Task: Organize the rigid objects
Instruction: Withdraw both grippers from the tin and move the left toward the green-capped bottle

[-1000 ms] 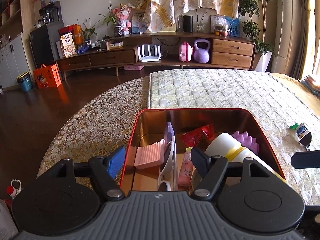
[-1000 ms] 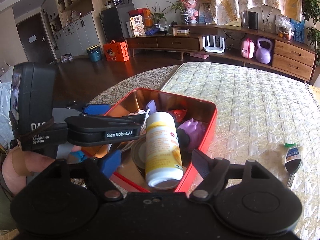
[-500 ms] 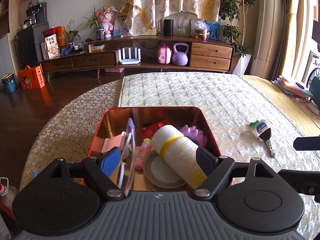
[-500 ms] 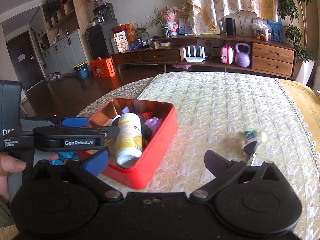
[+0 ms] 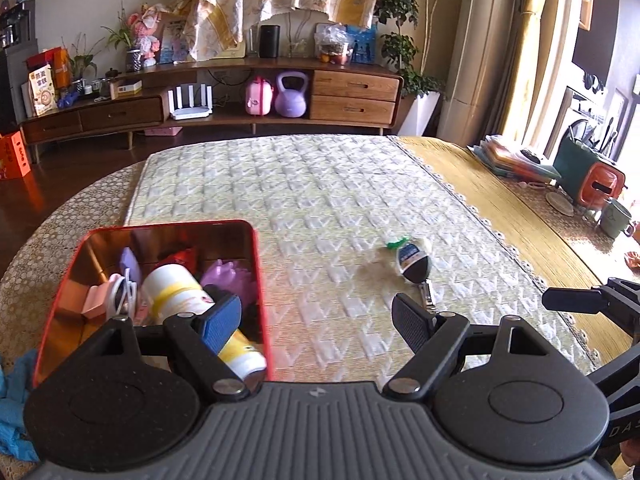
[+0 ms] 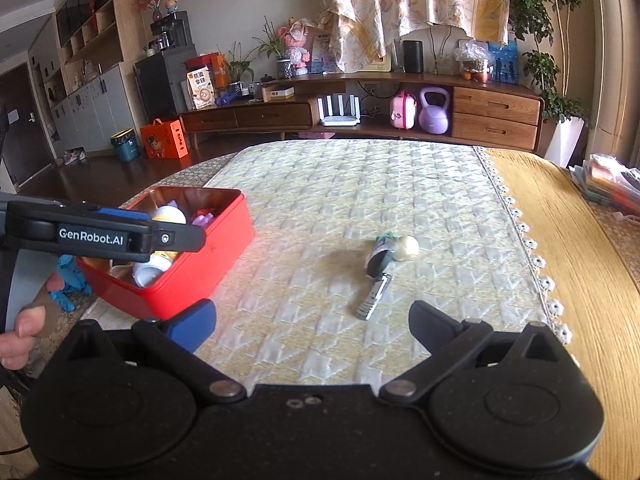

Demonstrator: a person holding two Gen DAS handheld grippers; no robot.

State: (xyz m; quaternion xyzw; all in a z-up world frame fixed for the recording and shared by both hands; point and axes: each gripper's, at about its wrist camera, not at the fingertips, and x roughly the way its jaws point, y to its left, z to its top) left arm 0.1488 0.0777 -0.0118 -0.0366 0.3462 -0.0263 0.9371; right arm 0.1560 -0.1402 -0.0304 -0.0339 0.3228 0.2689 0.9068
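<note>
a glossy red metal tin (image 5: 260,280) sits on the quilted, diamond-stitched tabletop (image 5: 320,184), a smooth white-and-yellow cylindrical bottle (image 5: 180,292) lying slanted inside. a black-headed key (image 6: 378,268) with a small round cream charm lies on the quilting ahead of the right gripper (image 6: 312,316), whose jaws are spread and empty. the left gripper (image 5: 316,320) likewise stands spread, nothing between. only the right view shows a hand (image 6: 20,332).

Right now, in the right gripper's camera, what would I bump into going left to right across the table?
Blue cloth → red tin box holding the white and yellow bottle → black key with its keychain → yellow lace-edged cloth → stack of papers.
</note>
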